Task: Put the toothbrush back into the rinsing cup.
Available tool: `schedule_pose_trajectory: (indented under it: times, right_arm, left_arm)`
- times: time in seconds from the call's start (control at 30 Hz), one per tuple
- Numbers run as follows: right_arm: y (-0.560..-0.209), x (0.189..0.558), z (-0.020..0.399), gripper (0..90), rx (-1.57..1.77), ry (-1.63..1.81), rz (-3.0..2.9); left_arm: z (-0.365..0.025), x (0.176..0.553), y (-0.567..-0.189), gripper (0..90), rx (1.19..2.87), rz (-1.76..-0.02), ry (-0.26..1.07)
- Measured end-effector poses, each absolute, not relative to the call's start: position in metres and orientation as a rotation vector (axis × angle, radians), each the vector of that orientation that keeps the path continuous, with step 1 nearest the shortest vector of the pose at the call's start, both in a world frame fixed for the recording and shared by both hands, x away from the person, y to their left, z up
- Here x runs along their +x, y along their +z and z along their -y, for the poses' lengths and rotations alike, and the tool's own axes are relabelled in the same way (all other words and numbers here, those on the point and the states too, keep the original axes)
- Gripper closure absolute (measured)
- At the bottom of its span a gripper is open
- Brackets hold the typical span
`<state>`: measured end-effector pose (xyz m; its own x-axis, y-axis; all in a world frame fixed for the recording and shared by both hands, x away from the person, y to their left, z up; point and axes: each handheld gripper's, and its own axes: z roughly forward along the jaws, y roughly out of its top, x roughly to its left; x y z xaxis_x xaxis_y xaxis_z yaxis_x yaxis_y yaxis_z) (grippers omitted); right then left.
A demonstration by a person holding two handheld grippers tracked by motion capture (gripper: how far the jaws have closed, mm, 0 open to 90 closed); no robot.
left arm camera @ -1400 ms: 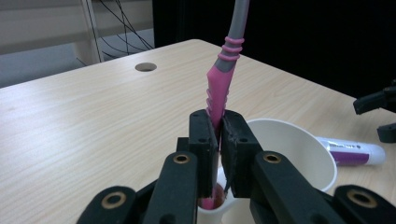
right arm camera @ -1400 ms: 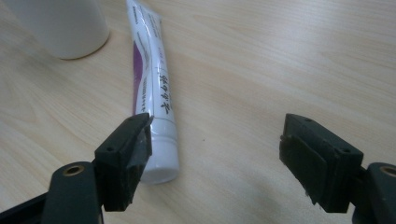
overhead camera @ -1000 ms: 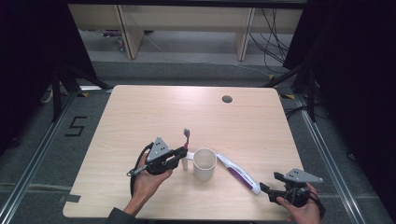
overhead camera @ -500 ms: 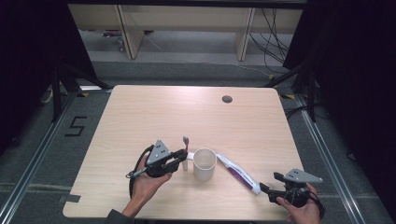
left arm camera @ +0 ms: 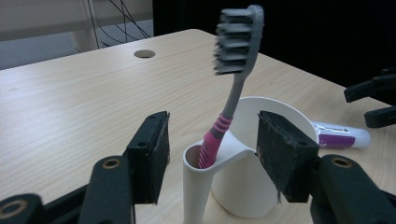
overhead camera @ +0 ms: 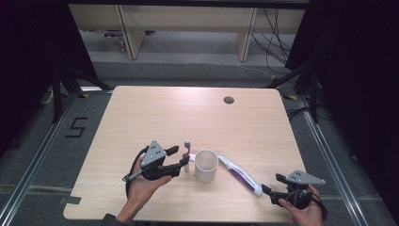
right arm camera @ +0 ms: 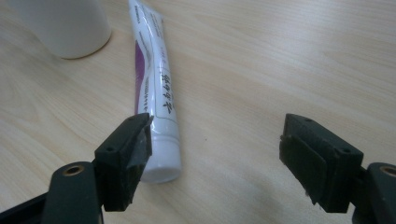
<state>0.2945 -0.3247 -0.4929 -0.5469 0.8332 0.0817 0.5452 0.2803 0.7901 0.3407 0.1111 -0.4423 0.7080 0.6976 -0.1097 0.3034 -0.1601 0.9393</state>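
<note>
Left claw (left arm camera: 210, 154) wide, flanking toothbrush (left arm camera: 233, 74) standing in cup (left arm camera: 243, 168) holder, centre frame. Right claw (right arm camera: 215, 158) wide, lower frame, beside toothpaste tube (right arm camera: 154, 93) flat on surface (right arm camera: 280, 56).

Digit "5" marked on the floor (overhead camera: 76, 127), toothpaste tube (right arm camera: 156, 88) print illegible

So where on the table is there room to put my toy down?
The far half of the table is bare, apart from the small hole. The near middle is crowded: the cup, toothbrush, toothpaste and both hand-held grippers.
</note>
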Motion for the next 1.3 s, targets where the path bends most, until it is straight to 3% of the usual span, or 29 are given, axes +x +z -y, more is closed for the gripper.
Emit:
schedule_pose_trajectory:
  times: [1.3]
  right_arm:
    - [-0.494, 0.296, 0.326, 26.1, 1.251, 1.154, -2.205]
  left_arm:
    - [-0.163, 0.297, -0.471, 29.7, 1.891, -0.891, 0.397]
